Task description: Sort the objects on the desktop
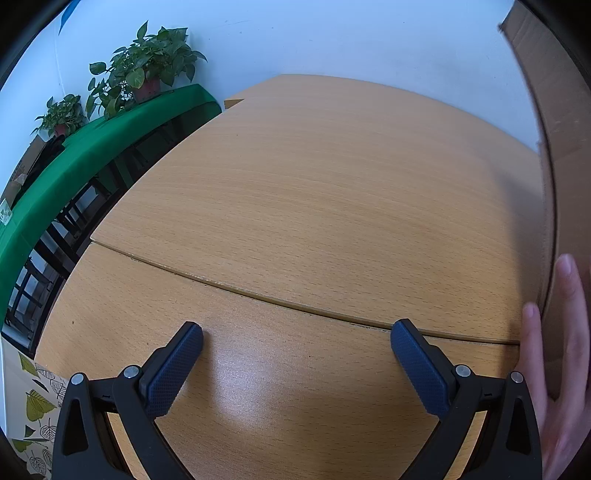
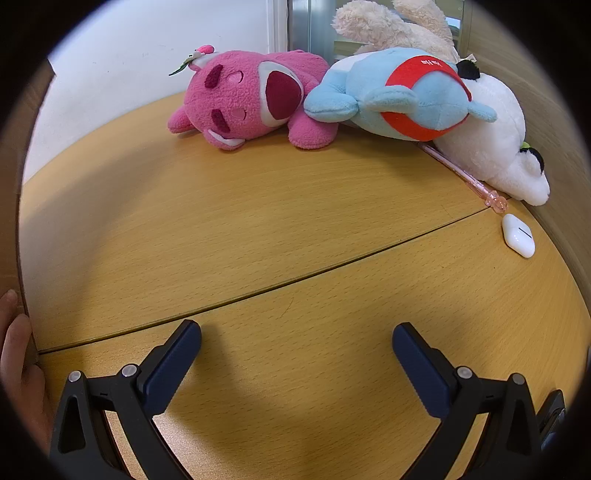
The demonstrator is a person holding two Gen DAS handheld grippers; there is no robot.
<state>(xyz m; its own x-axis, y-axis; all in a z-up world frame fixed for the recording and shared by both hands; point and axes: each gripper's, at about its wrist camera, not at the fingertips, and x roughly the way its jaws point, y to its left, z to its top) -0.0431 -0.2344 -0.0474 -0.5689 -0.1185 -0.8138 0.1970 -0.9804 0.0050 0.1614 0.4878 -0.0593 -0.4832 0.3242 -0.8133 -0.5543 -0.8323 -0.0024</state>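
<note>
My right gripper (image 2: 297, 341) hangs low over the bare desk (image 2: 258, 229), fingers spread wide with nothing between them, and my left gripper (image 1: 295, 341) is the same over its own empty stretch of wood. A bare hand (image 1: 554, 369) at the lower right of the left view rests against a cardboard box (image 1: 561, 184), probably where things get sorted. Mid-right in the right view lies a small white earbud case (image 2: 518, 235): hard, smooth and light, so it may slip; I would pinch it across its narrow sides. Just beyond it a thin pink pen (image 2: 476, 182) runs under the toys, stiff and hard to lift off flat wood. Farther back, at the top of the frame, the pink plush (image 2: 251, 99), blue plush (image 2: 399, 96) and white plush (image 2: 498, 147) lie heaped and touching, with what looks like a cream plush (image 2: 388, 26) behind; soft, light, forgiving anywhere on the body. The desk is smooth laminate with a seam. Beyond stand a white wall and potted plants (image 1: 144, 70) on a green-covered table (image 1: 92, 147).
</note>
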